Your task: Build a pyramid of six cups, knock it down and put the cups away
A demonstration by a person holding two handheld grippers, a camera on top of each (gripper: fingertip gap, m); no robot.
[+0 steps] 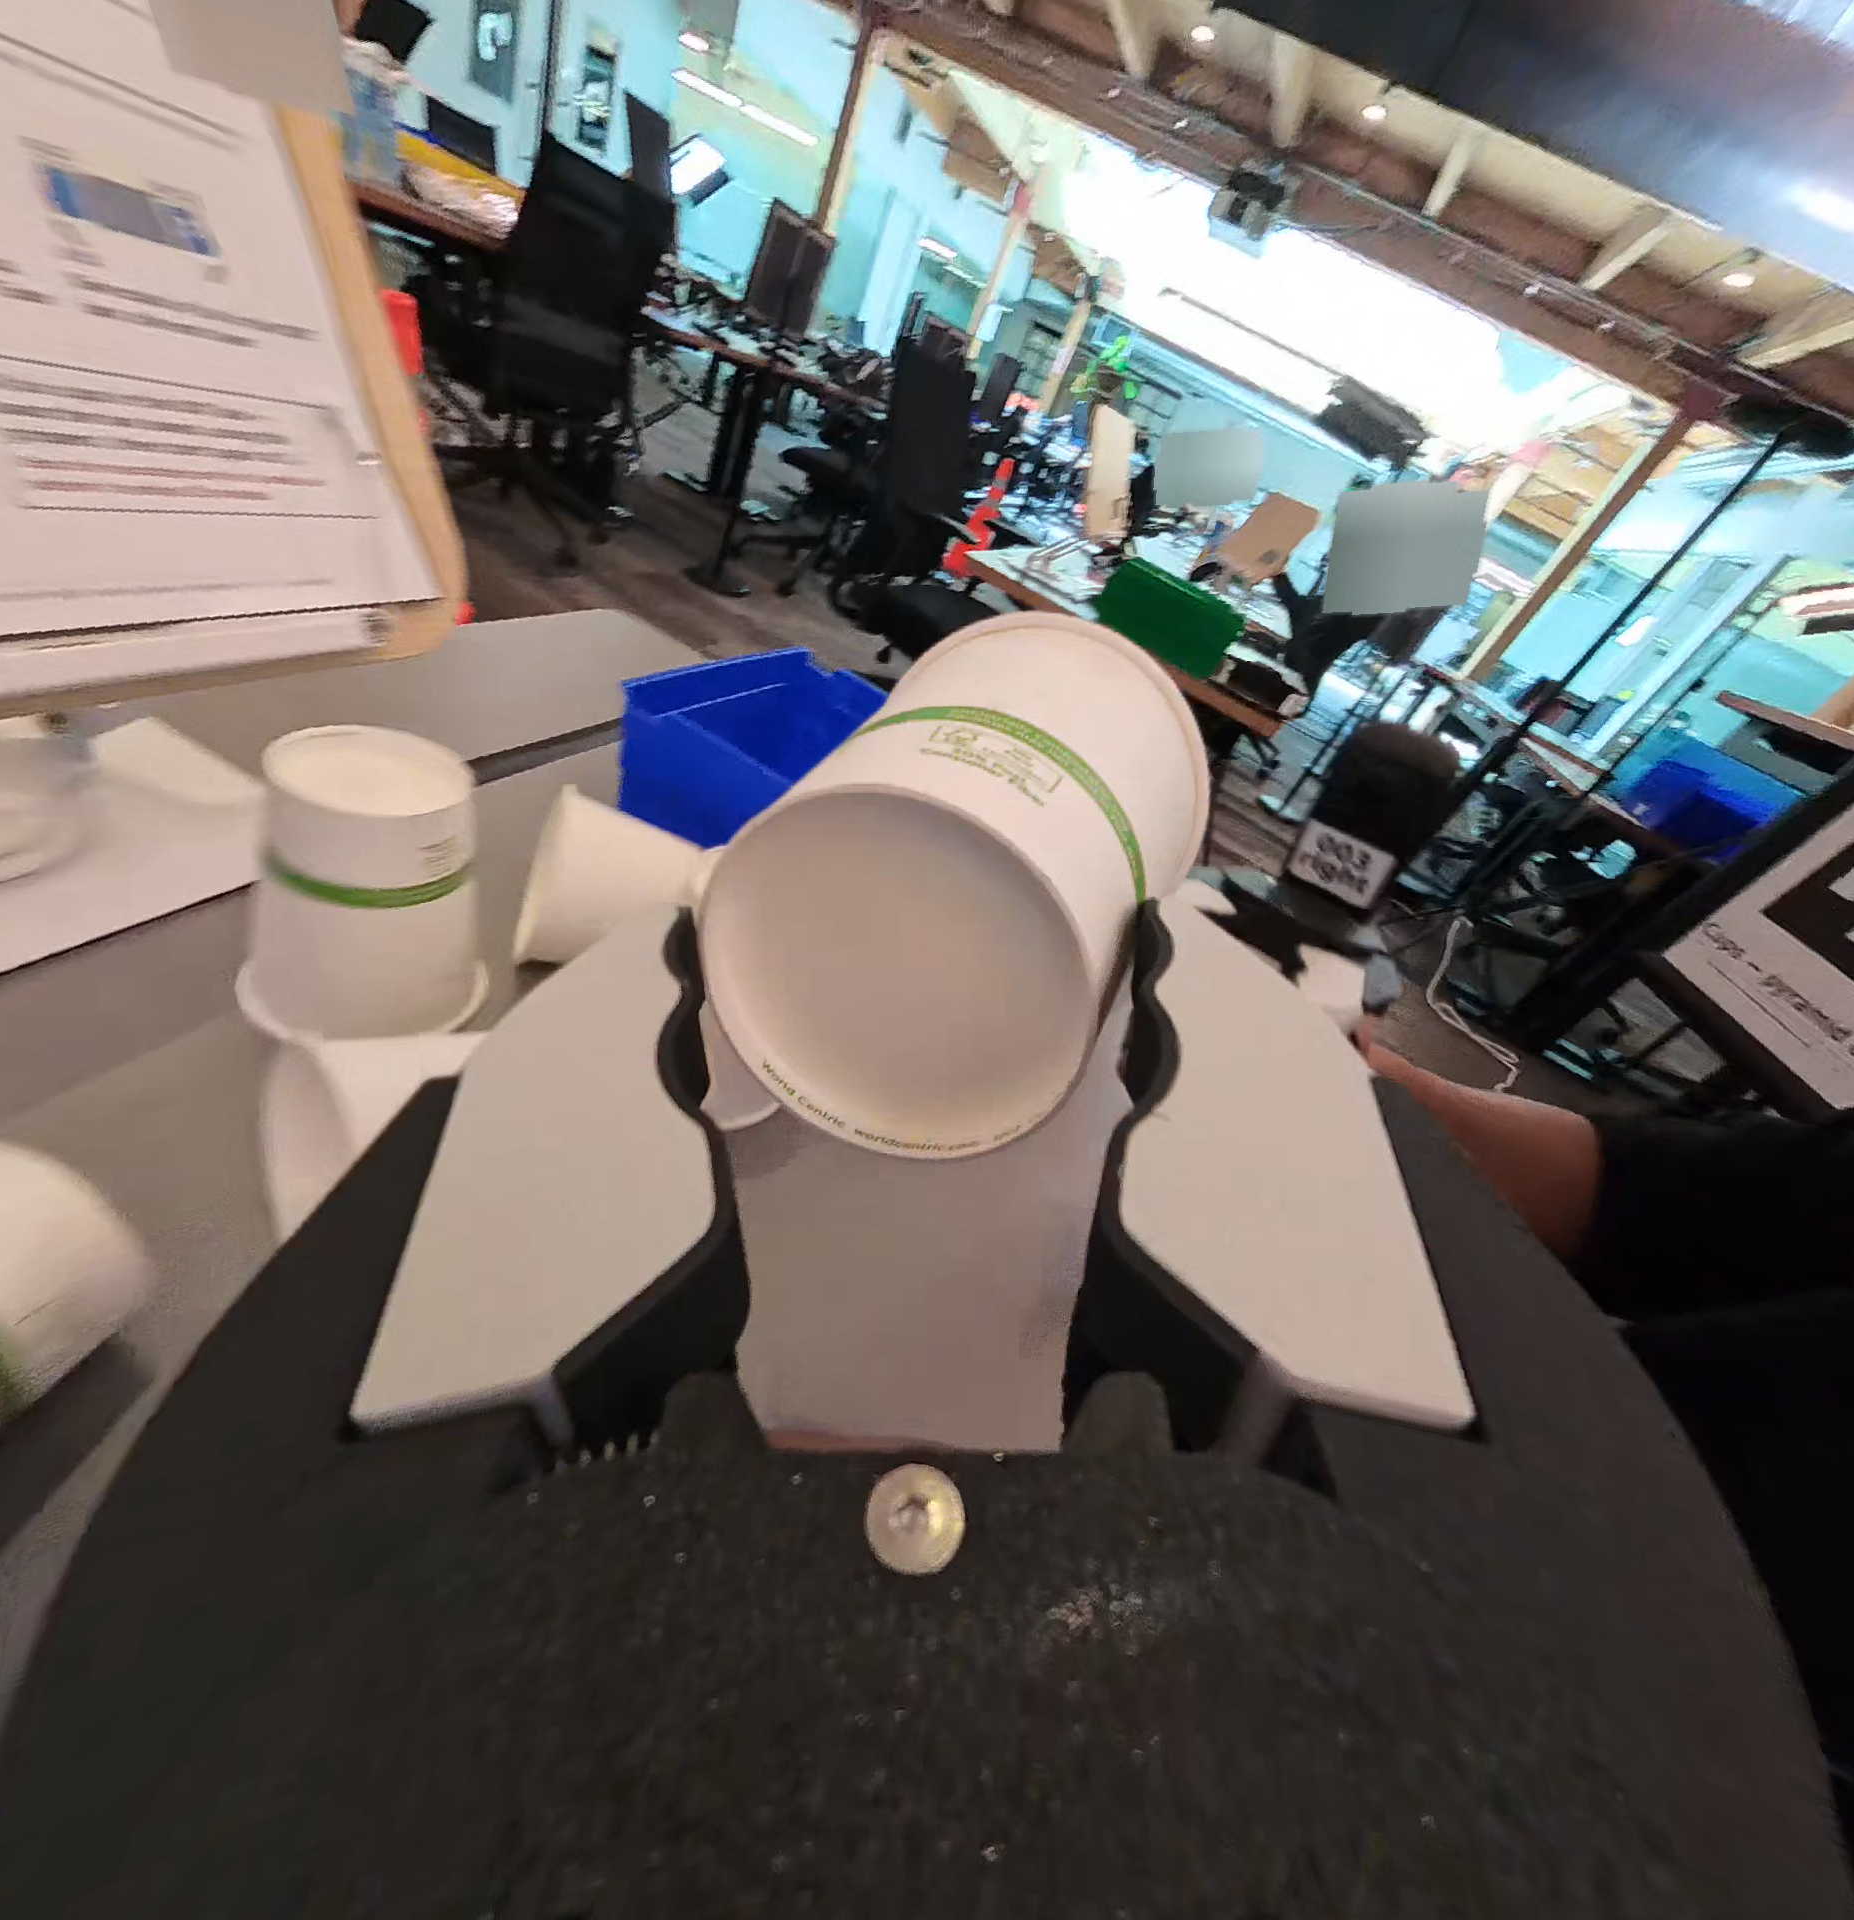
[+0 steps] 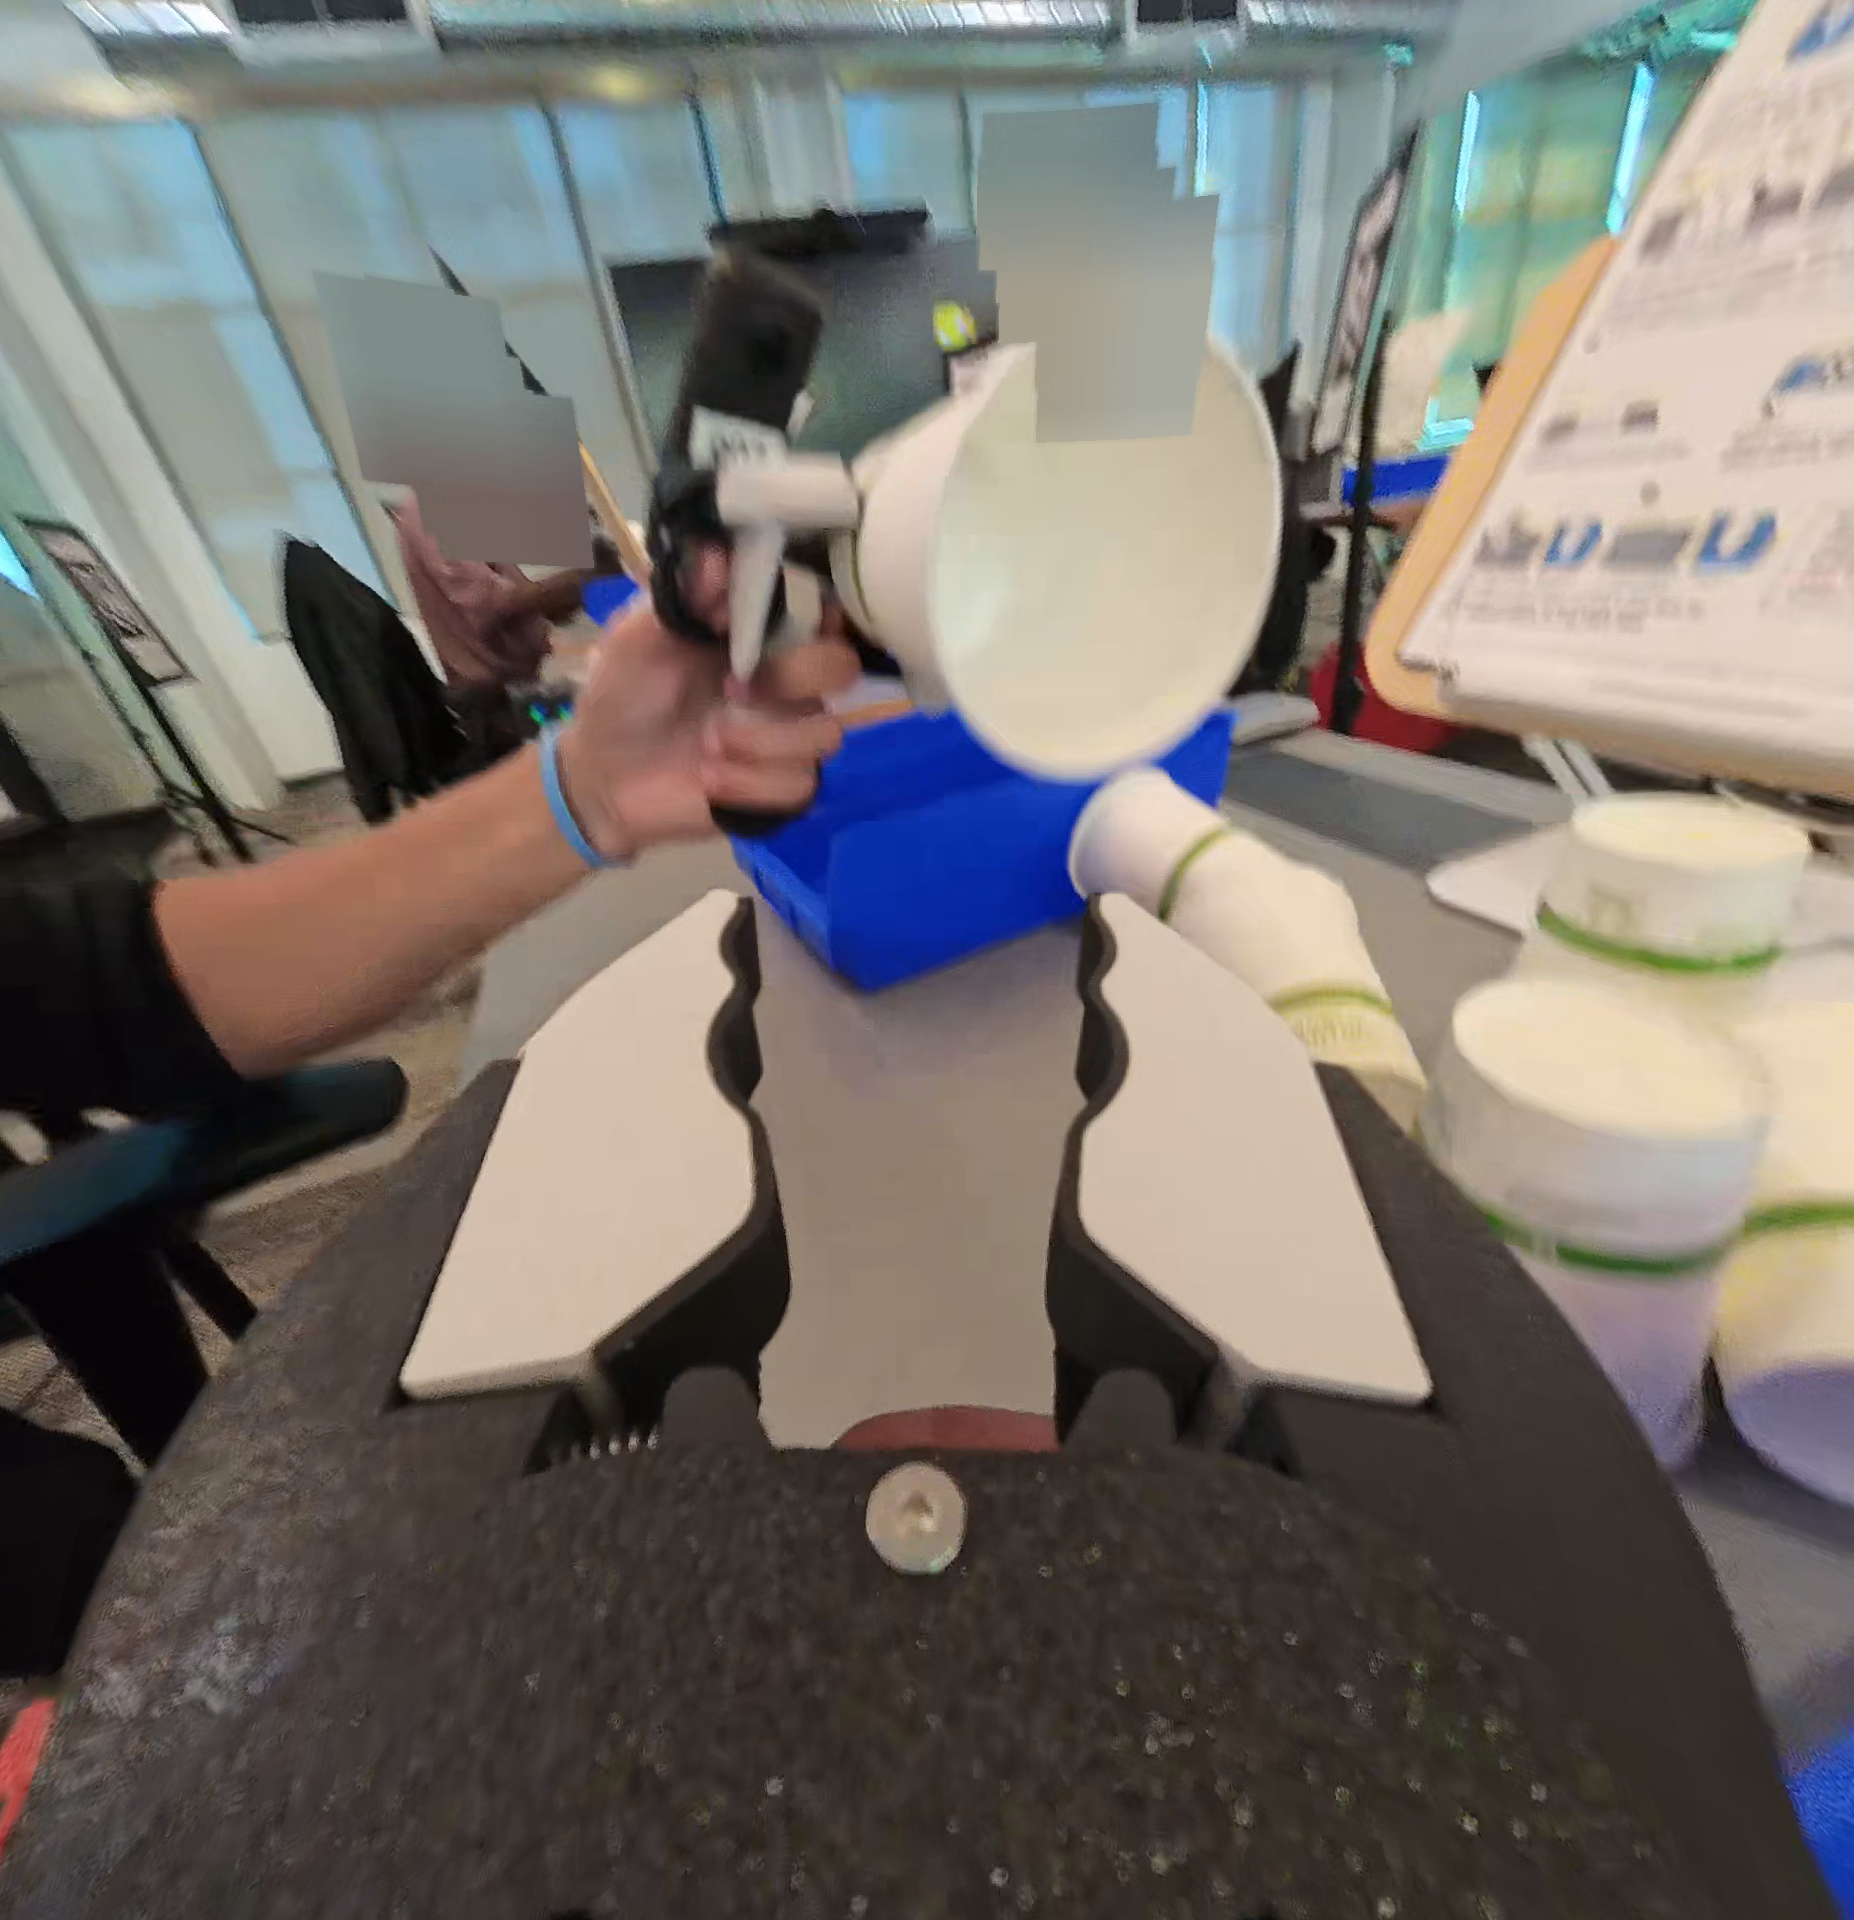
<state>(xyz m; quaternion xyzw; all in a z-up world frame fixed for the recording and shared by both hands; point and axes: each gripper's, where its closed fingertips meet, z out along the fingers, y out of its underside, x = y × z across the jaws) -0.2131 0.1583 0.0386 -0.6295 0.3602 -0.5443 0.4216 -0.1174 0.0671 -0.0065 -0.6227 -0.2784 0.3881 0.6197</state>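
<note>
My left gripper (image 1: 918,966) is shut on a white paper cup with a green band (image 1: 954,883), held in the air with its base toward the camera. In the right wrist view a hand holds this gripper (image 2: 840,551), and the cup's open mouth (image 2: 1068,582) hangs above the blue bin (image 2: 933,862). My right gripper (image 2: 918,935) is open and empty, low over the grey table (image 2: 902,1143). Several more cups are on the table: one upside down (image 1: 367,883), one on its side (image 1: 590,894), and a blurred cluster (image 2: 1598,1122) at the right.
The blue bin (image 1: 736,748) stands behind the cups on the table. A clipboard with printed paper (image 1: 175,364) leans at the back, also in the right wrist view (image 2: 1681,416). A marker sign (image 1: 1816,935) stands at the right. Office chairs and desks lie beyond.
</note>
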